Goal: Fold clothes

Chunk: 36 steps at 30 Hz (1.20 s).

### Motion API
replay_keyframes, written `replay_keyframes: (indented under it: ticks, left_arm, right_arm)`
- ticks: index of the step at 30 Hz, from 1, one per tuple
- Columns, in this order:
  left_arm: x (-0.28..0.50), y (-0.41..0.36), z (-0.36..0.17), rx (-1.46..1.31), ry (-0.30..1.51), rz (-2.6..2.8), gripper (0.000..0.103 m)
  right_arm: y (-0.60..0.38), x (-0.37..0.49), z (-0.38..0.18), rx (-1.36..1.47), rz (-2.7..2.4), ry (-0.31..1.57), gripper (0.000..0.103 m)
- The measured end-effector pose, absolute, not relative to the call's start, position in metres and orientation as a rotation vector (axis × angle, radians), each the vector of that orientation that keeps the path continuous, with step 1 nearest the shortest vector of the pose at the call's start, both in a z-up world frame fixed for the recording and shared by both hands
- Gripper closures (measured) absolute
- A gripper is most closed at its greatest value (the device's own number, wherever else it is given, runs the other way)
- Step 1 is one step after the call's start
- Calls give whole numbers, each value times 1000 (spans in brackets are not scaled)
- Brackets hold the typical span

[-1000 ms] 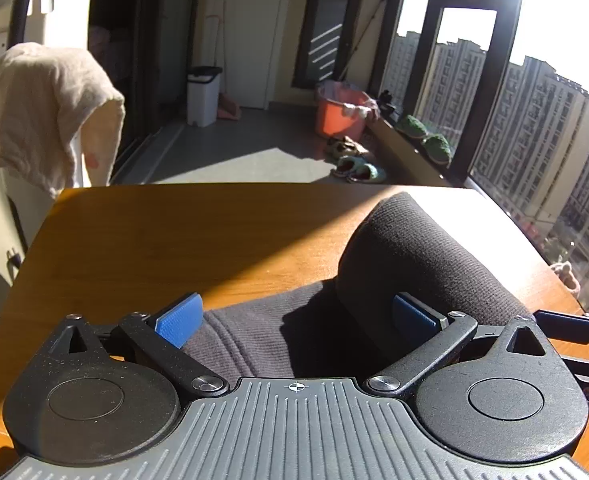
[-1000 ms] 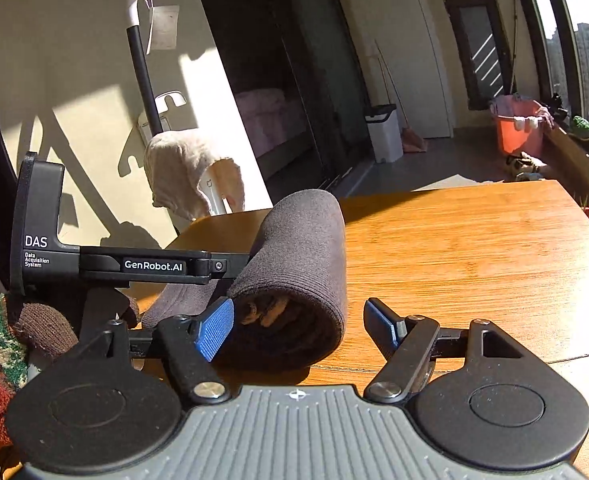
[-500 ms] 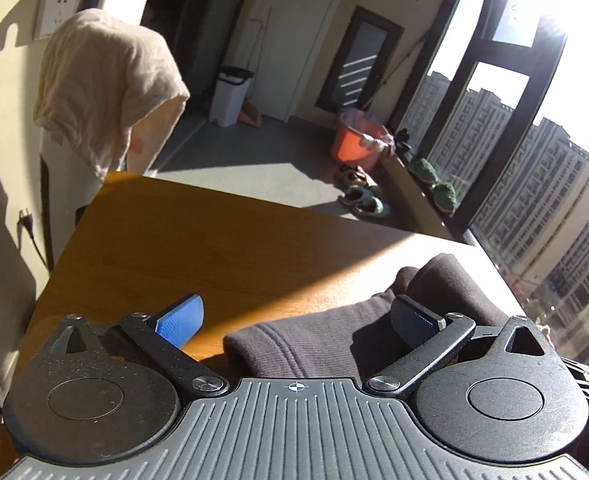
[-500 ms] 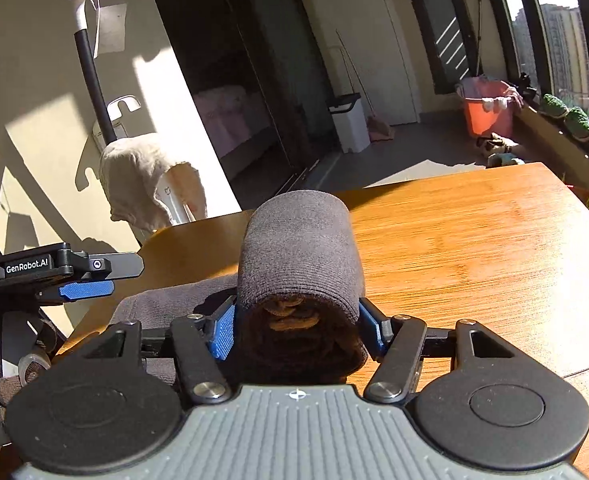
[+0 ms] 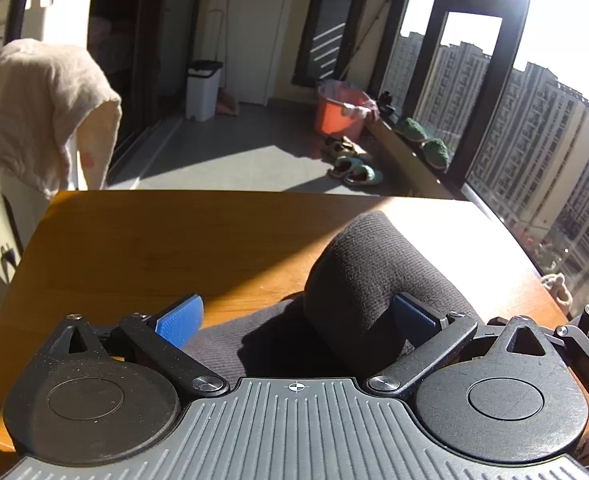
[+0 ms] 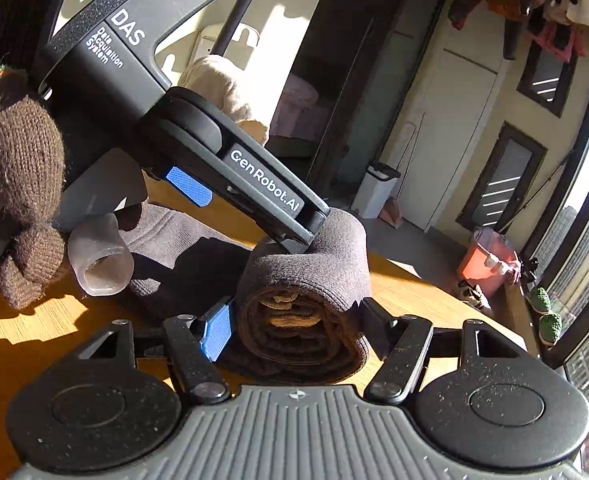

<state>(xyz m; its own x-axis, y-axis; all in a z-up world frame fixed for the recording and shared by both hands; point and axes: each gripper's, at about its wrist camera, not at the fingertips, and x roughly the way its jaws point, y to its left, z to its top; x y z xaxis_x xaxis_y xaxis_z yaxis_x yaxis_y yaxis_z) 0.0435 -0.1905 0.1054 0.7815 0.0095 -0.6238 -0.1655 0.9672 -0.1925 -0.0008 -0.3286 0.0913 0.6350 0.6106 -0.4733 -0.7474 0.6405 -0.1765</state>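
- Dark garment [image 5: 358,280]: charcoal knit cloth, partly rolled into a thick cylinder; an unrolled flat part [image 6: 166,236] extends from the roll across the wooden table [image 5: 154,248]. Layered spiral of the roll end [image 6: 298,332] shows in the right wrist view, with a tan inner edge.
- Right gripper [image 6: 294,328]: fingers pressed against both sides of the roll end, pinching it; the blue pad [image 6: 214,332] on one finger touches the cloth, the other finger is partly hidden by the fabric.
- Left gripper [image 5: 294,316]: fingers spread wide; one blue pad [image 5: 180,320] sits over the flat part of the cloth, the other [image 5: 414,316] lies against the side of the roll. In the right wrist view its far fingertip [image 6: 306,236] rests on top of the roll.
- Person's hand [image 6: 22,184]: in a brown knitted glove, around the left gripper's handle.
- Beige towel [image 5: 42,108]: draped over a fixture beyond the table's far left corner.
- White bin [image 5: 202,90] and orange bucket [image 5: 338,112]: on the floor beyond the table, well apart from the cloth.
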Motion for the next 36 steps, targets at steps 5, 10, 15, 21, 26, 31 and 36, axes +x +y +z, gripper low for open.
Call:
replay_keyframes:
  ticks: [5,10,15,21,26,31,36]
  left_arm:
    - [35,-180,95,-264,667,98,0]
    - [29,-170,94,-272,665,103,0]
    - [17,-147,101,-350,643,119,1]
    - [-6,-123,131,-409,559,120,1]
    - [-10,-138,132,-326,588,134,0]
    - [-30,-111,108,-391,595,172,0]
    - [-48,-95,103,-397,575,182,0]
  right_arm:
    - [-398,51,103,126,860,574,30]
    - [-404,96,80,381,809,688,20]
    - [-368,80,62,379,912,748,36]
    - [-293,0,93,-257,818,477,40]
    - [-240,-71,80,-669,783,215,30]
    - [-270,-53,98,-425,969,363,19]
    - [-317,16,101,58,1020,641,12]
